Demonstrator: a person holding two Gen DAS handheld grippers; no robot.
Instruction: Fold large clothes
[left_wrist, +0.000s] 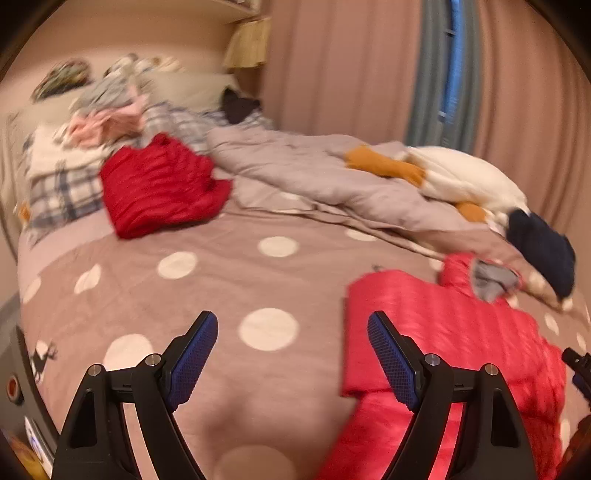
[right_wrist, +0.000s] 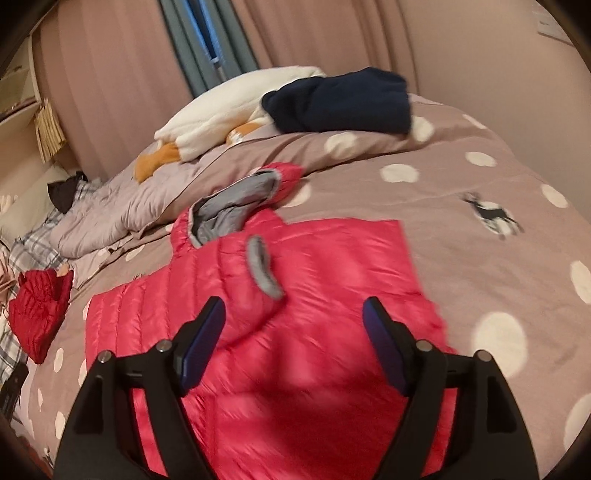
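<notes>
No readable brand, label or lettering on anything in either view; too blurred to tell.

Left gripper (left_wrist: 291, 354): spread wide, nothing between the blue pads, hanging over the dotted bedspread (left_wrist: 221, 288). Right gripper (right_wrist: 293, 332): likewise spread wide, holding nothing, poised above the pink puffer jacket (right_wrist: 295, 288).

Pink puffer jacket (left_wrist: 443, 332): flat on the bedspread, at 4 o'clock in the left wrist view, filling the centre and 6 o'clock of the right wrist view. Grey-lined hood (right_wrist: 236, 210) toward 11 o'clock from its body, a grey-edged strip (right_wrist: 264, 269) lying across the chest.

Around it: a dark red garment (left_wrist: 162, 184) bunched at 10 o'clock in the left view, touching a plaid pile (left_wrist: 62, 188). Rumpled grey duvet (left_wrist: 314, 170) at 12 o'clock, white-and-orange plush (left_wrist: 454, 177) at 2 o'clock, navy clothing (left_wrist: 543, 251) just beside the hood. Deer print (right_wrist: 491, 214) on the bedspread at 2 o'clock in the right view. Pink curtains (right_wrist: 118, 81) behind.
</notes>
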